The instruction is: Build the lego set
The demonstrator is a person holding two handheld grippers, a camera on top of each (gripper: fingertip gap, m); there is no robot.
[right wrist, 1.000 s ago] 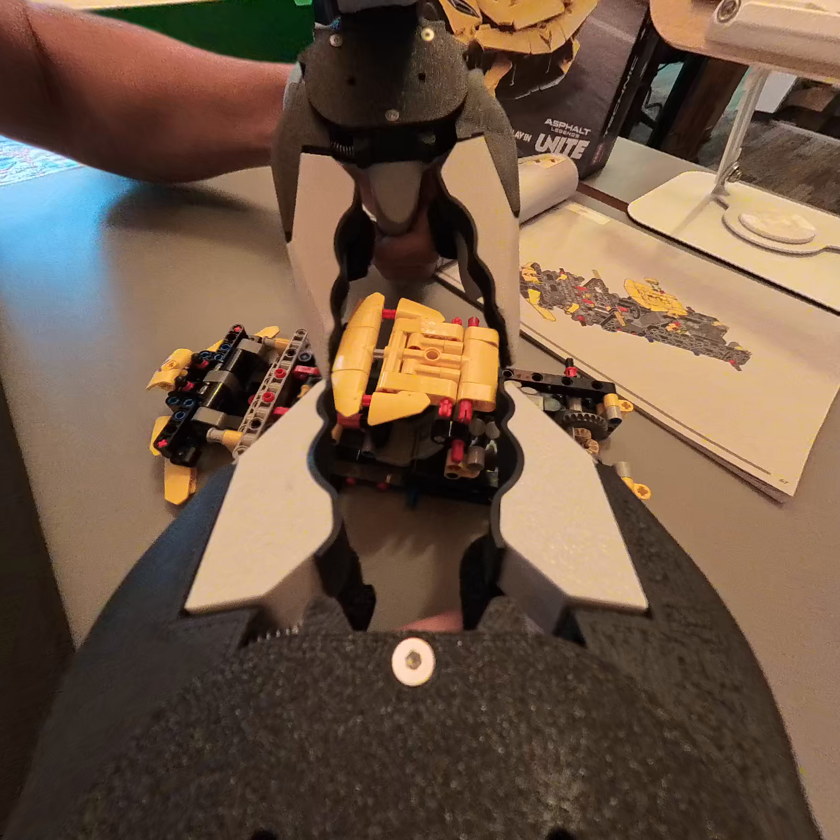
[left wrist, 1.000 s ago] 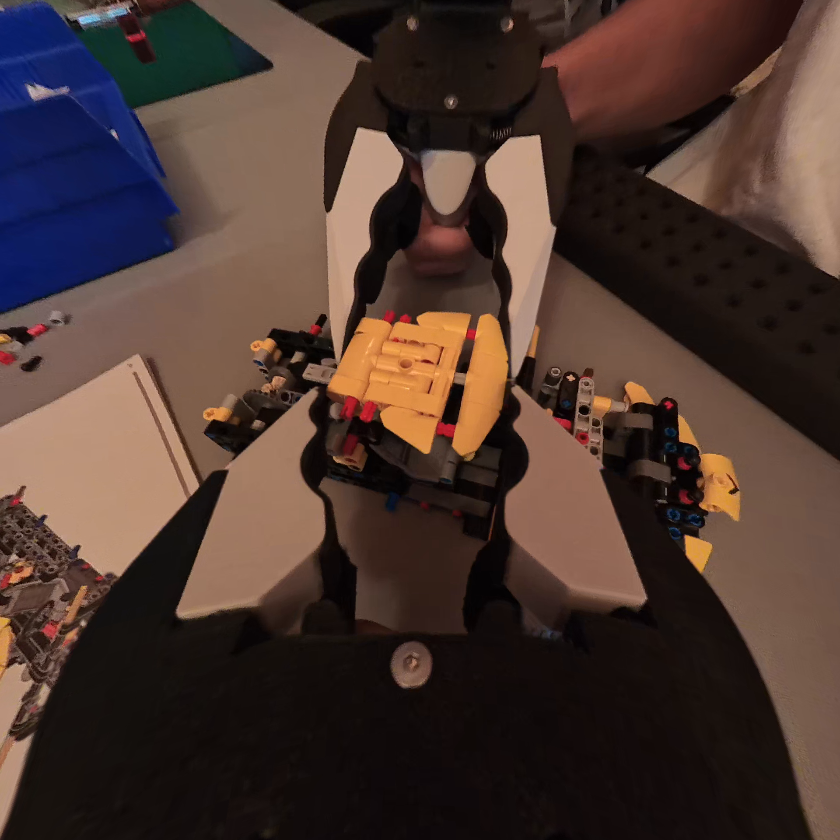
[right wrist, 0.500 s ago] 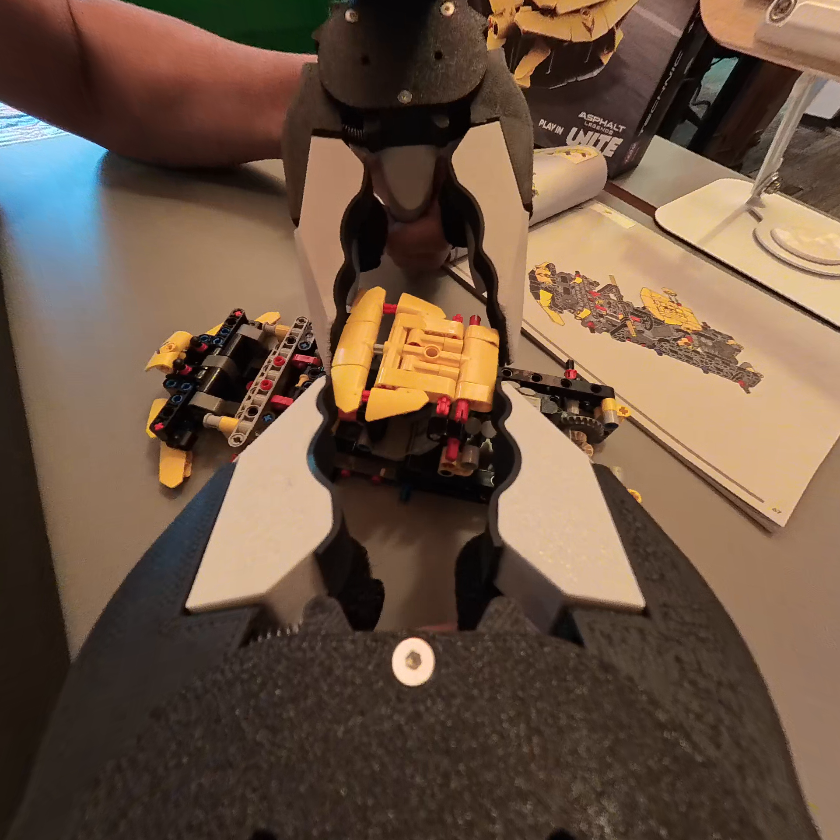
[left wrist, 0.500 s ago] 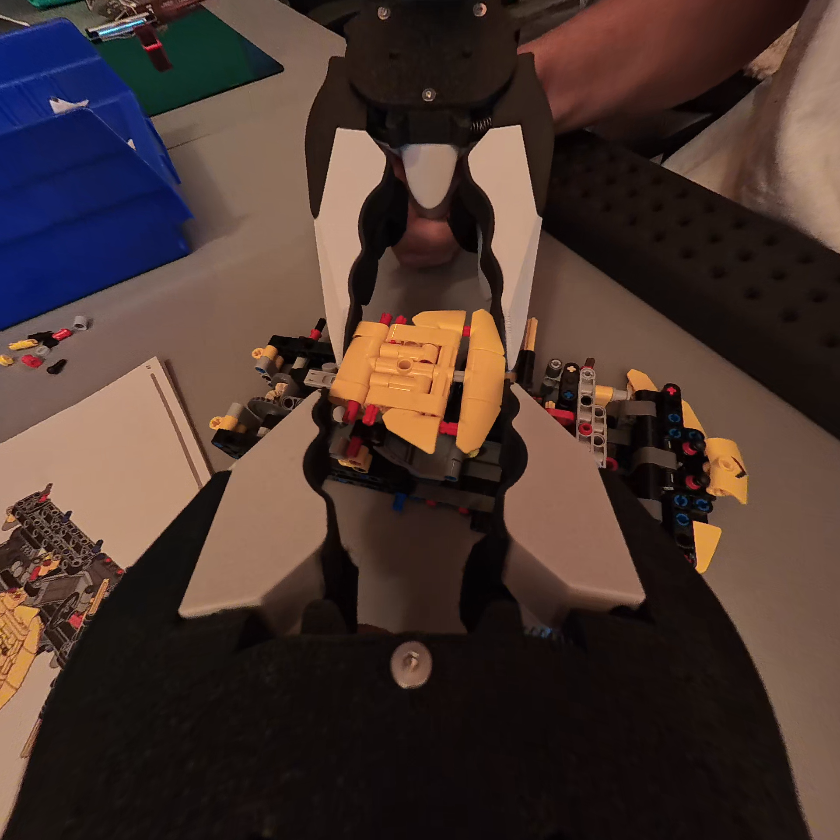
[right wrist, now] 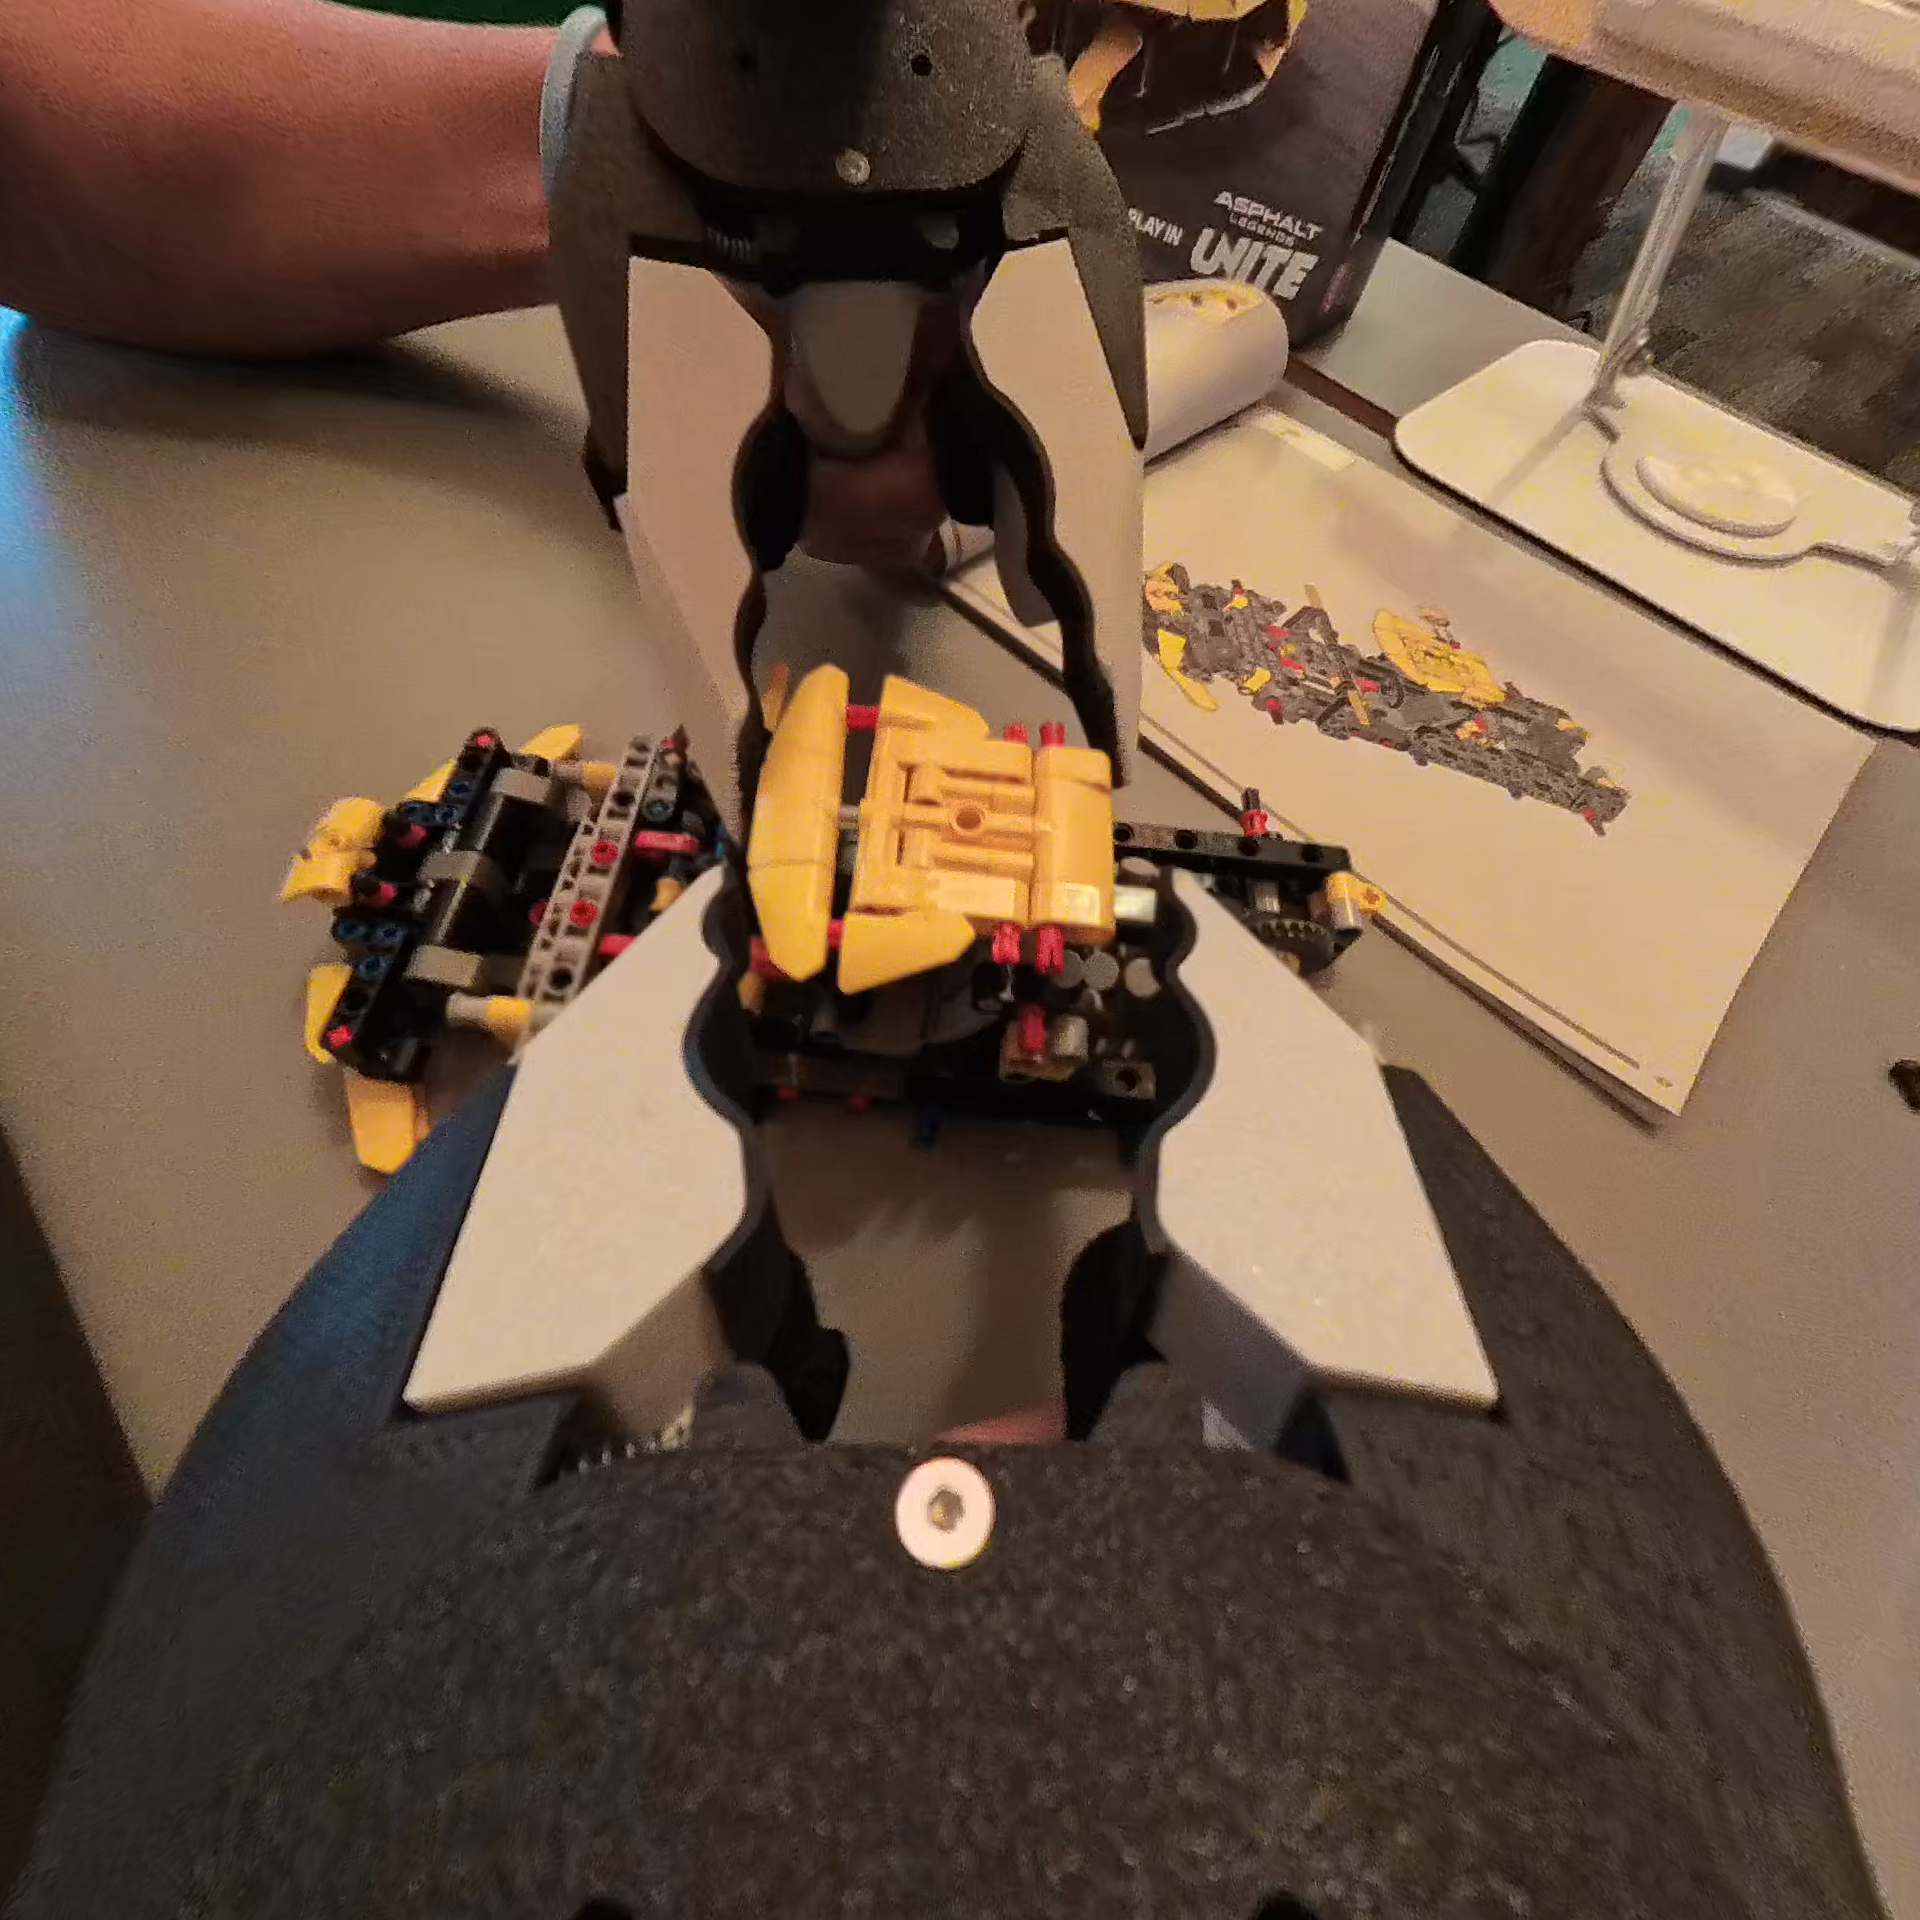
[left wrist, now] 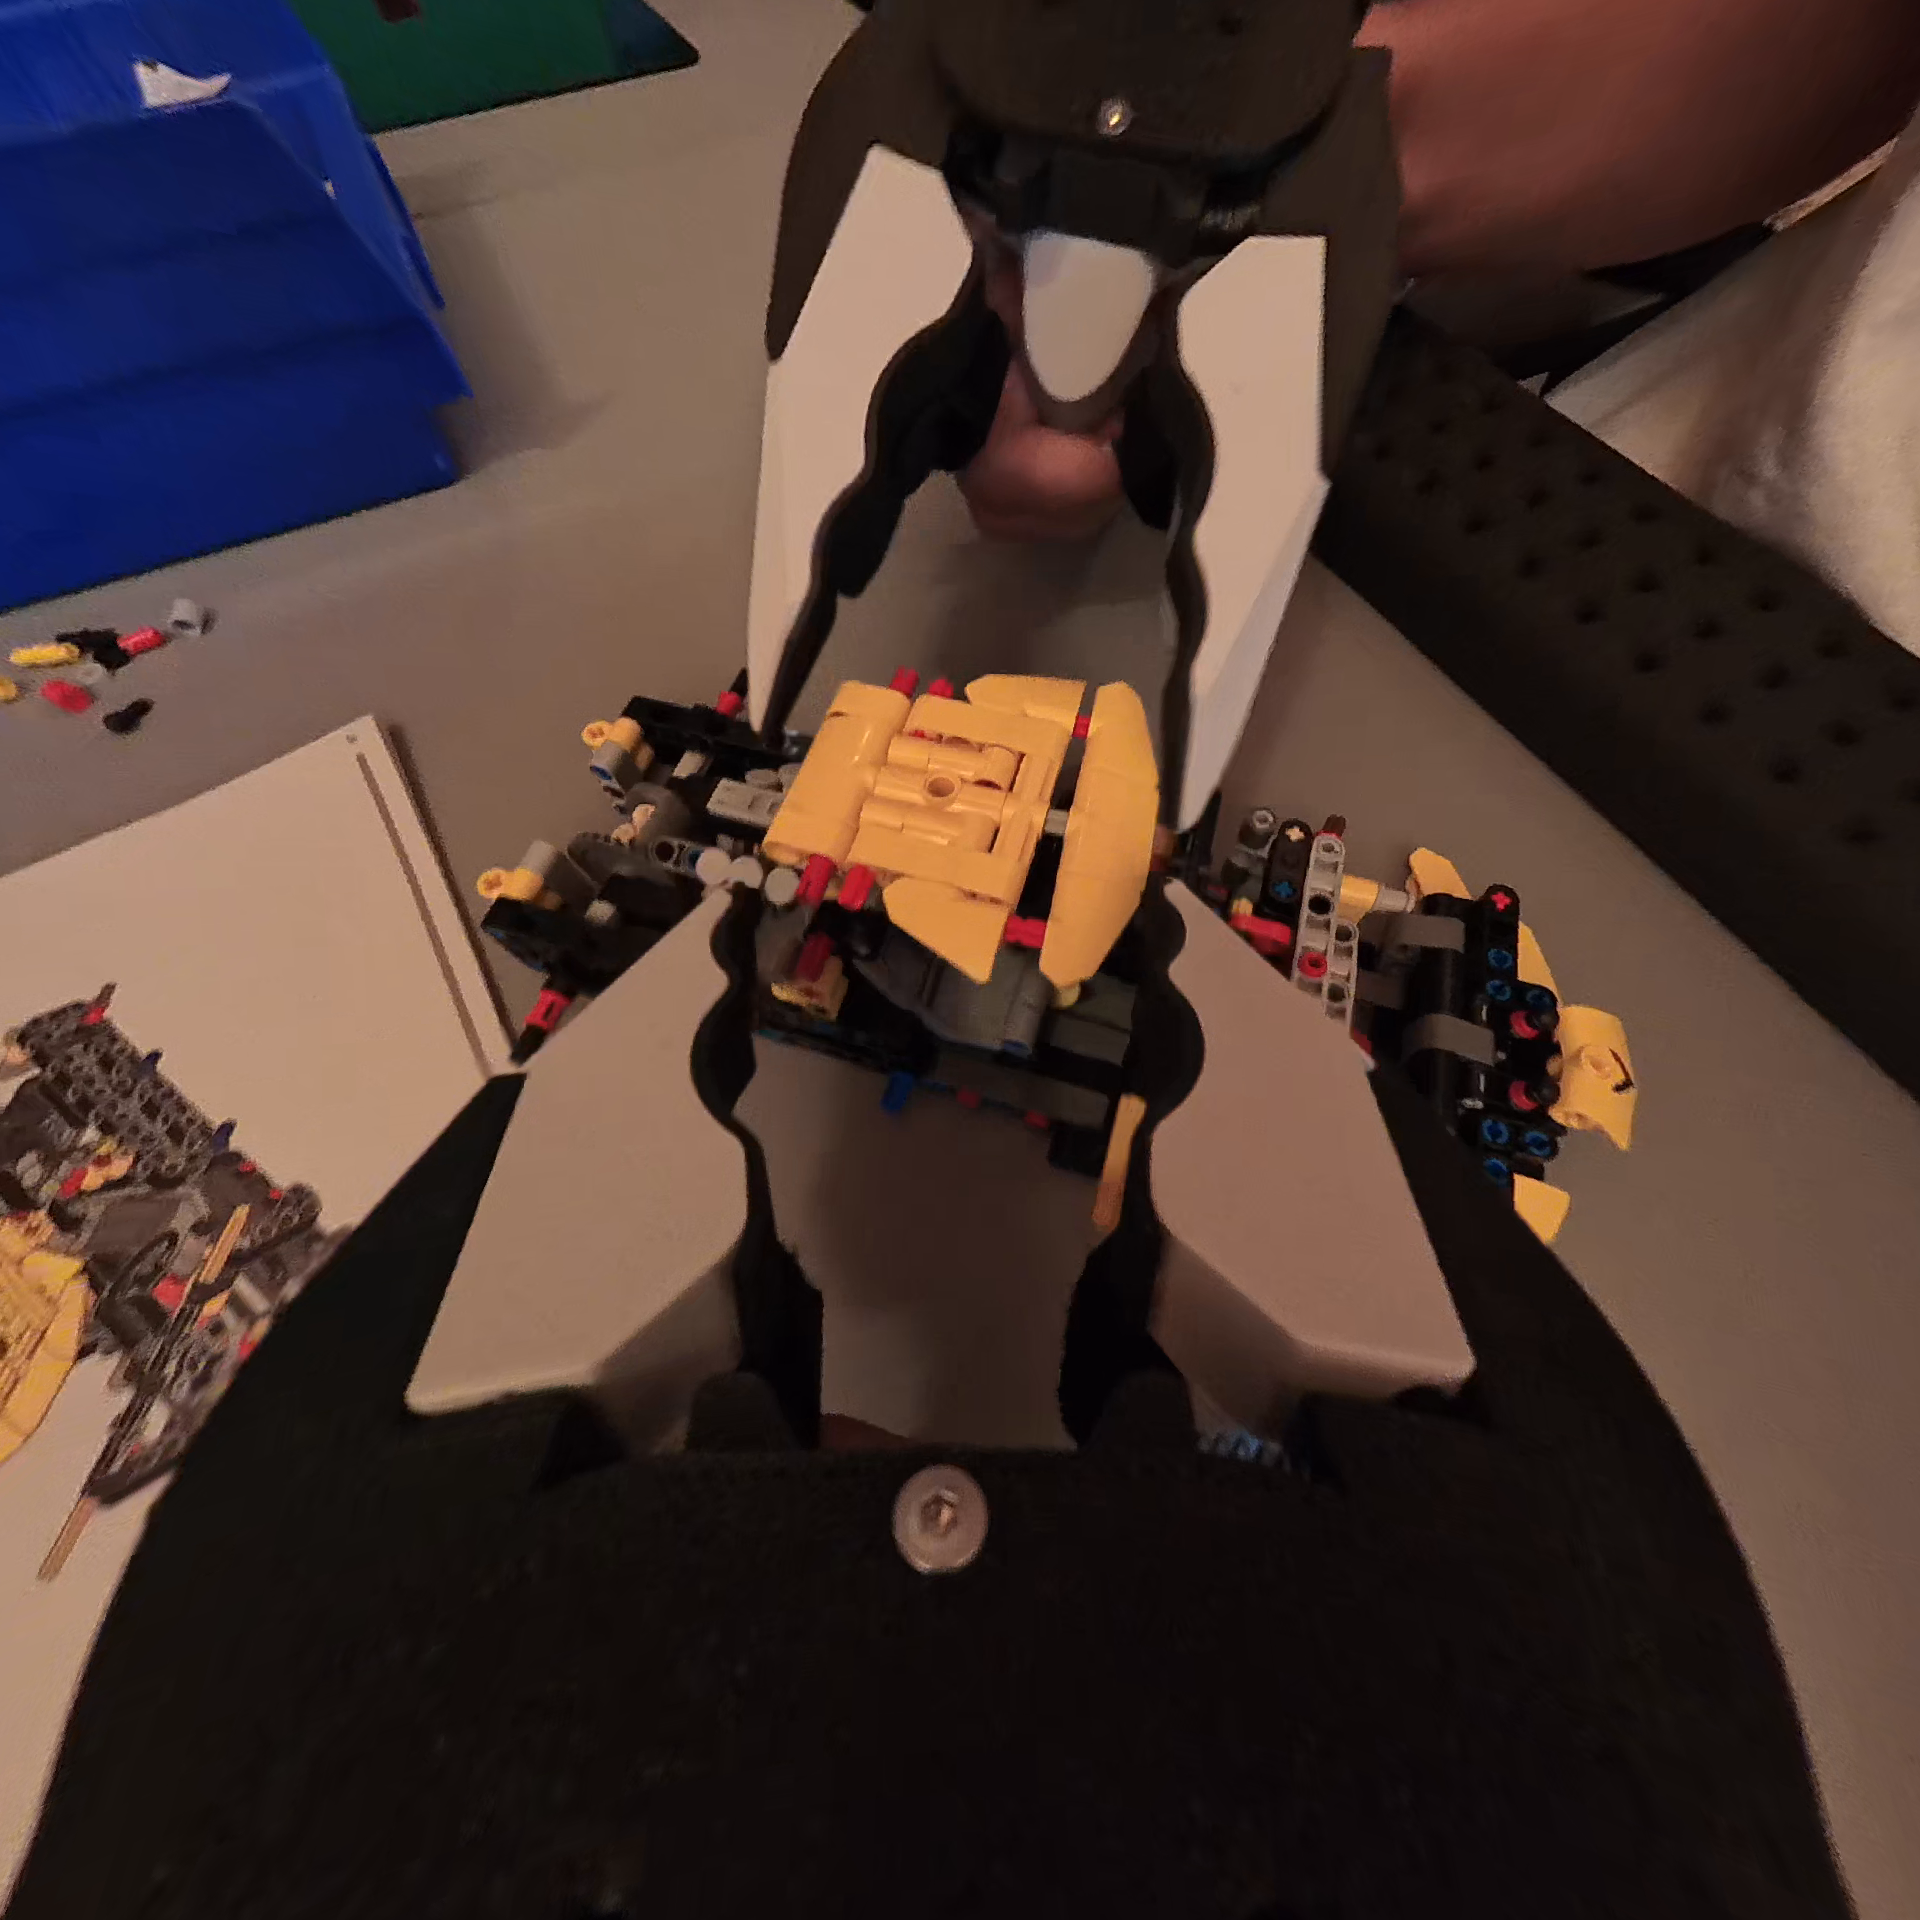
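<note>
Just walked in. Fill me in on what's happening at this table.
A person is building a lego model with a handheld gripper in each hand. The left gripper and the right gripper face each other across the yellow-and-black build, their fingers spread on either side of its yellow top section. The model sits on the grey table, long and half finished. An open instruction booklet lies beside it, and a few loose pieces lie near the blue bins.
</note>
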